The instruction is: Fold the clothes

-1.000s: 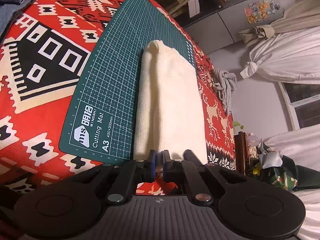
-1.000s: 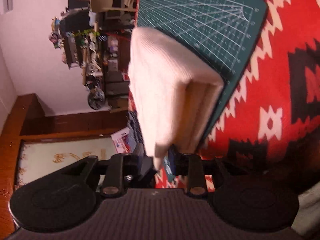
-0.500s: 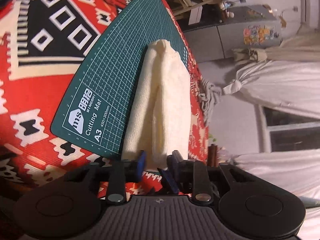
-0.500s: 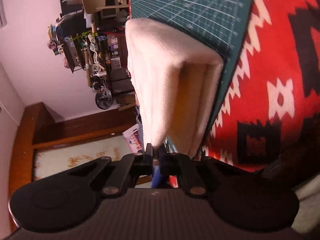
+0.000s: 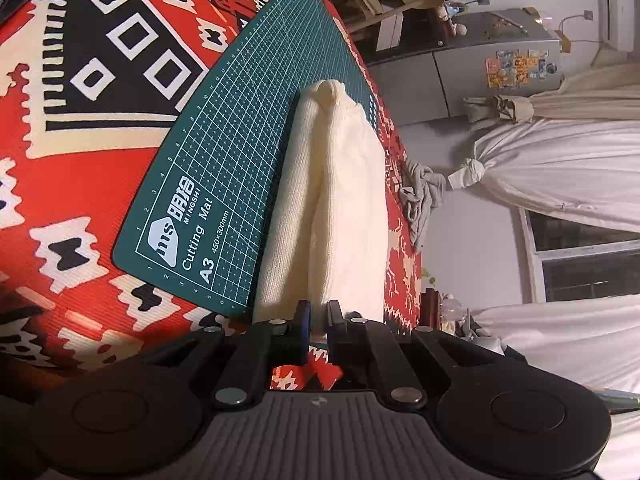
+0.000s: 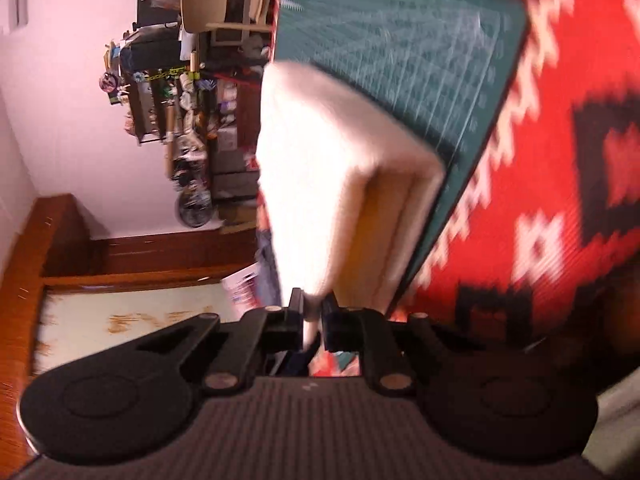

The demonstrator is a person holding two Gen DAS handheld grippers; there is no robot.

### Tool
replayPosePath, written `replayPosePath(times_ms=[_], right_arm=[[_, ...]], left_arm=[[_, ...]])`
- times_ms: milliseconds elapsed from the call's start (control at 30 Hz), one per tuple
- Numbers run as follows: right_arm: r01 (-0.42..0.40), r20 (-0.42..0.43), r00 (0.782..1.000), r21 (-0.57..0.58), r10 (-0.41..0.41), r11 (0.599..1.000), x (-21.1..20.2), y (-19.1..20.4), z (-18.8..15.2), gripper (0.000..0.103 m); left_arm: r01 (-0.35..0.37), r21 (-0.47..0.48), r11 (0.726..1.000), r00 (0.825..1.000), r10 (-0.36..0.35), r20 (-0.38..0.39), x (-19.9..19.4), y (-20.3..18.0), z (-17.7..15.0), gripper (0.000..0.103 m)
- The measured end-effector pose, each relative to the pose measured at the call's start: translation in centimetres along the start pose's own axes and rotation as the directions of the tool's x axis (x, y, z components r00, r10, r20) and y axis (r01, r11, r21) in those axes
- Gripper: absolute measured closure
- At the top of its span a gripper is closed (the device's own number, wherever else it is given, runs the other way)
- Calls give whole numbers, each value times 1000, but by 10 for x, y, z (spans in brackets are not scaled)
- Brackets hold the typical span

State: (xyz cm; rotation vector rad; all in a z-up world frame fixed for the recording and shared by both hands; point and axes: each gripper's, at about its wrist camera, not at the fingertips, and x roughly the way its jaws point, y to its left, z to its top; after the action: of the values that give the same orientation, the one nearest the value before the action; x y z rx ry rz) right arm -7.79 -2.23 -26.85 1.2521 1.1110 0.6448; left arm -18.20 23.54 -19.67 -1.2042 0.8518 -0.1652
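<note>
Both hand-held grippers [image 5: 318, 310] [image 6: 313, 306] – on folded cream knit [image 5: 332, 200] ends

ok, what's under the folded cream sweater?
The cream sweater lies along one edge of the green cutting mat, which sits on the red patterned cloth. Whatever the sweater covers is hidden.
</note>
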Motion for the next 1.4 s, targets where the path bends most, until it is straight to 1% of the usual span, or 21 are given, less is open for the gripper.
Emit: replayPosePath(times_ms=[33,167,367,433,533,633,667,700,733,767,800,967,1067,1100,1133,1267,1400], right_arm=[[3,19,1000,0,-3,1000,-4,1,1,95],[15,96,995,3,-15,1000,-21,3,7,95],[33,209,977,8,-34,999,-47,7,16,96],[43,230,972,12,-44,999,-55,6,17,97],[75,231,970,14,-76,997,-68,5,21,98],[60,233,970,26,-65,998,-84,-6,16,100],[47,237,970,35,-54,998,-89,-11,15,98],[33,243,969,45,-43,998,-93,-16,14,93],[18,248,968,56,-31,998,-98,-21,13,90],[3,254,967,66,-20,998,-102,-26,11,79],[-5,251,968,78,-15,997,-102,-30,11,75],[-33,231,973,137,1,990,-97,-44,14,75],[-38,237,971,138,4,990,-85,-44,19,76],[-29,235,972,127,-2,991,-82,-43,21,90],[-20,233,972,116,-7,993,-78,-42,23,96],[15,224,974,85,-34,996,-81,-35,21,98],[25,219,975,103,-47,994,-92,-34,16,99]], left_arm=[[0,2,1000,1000,0,0,0,0,0,95],[-9,0,1000,1000,9,-2,1,1,0,95],[-28,22,999,1000,28,-1,2,1,-1,95],[-38,33,999,999,38,-1,3,0,-1,95],[-53,46,998,999,53,0,4,-1,-1,95],[-52,44,998,999,52,-1,4,-2,-2,95],[-51,42,998,999,51,-2,5,-2,-1,95],[-50,37,998,999,50,-3,6,-2,-1,95],[-48,30,998,999,48,-4,6,-1,-1,95],[-46,23,999,999,46,-5,6,0,-1,95],[-45,20,999,999,45,-5,6,1,-1,95],[-47,26,999,999,48,-4,6,-2,0,95],[-55,34,998,998,55,-5,7,-4,-1,95],[-60,39,997,998,60,-4,6,-4,-1,95],[-67,45,997,998,67,-3,6,-5,-1,95],[-80,69,994,997,80,3,6,-7,-1,95],[-76,67,995,997,77,1,6,-5,0,95]])
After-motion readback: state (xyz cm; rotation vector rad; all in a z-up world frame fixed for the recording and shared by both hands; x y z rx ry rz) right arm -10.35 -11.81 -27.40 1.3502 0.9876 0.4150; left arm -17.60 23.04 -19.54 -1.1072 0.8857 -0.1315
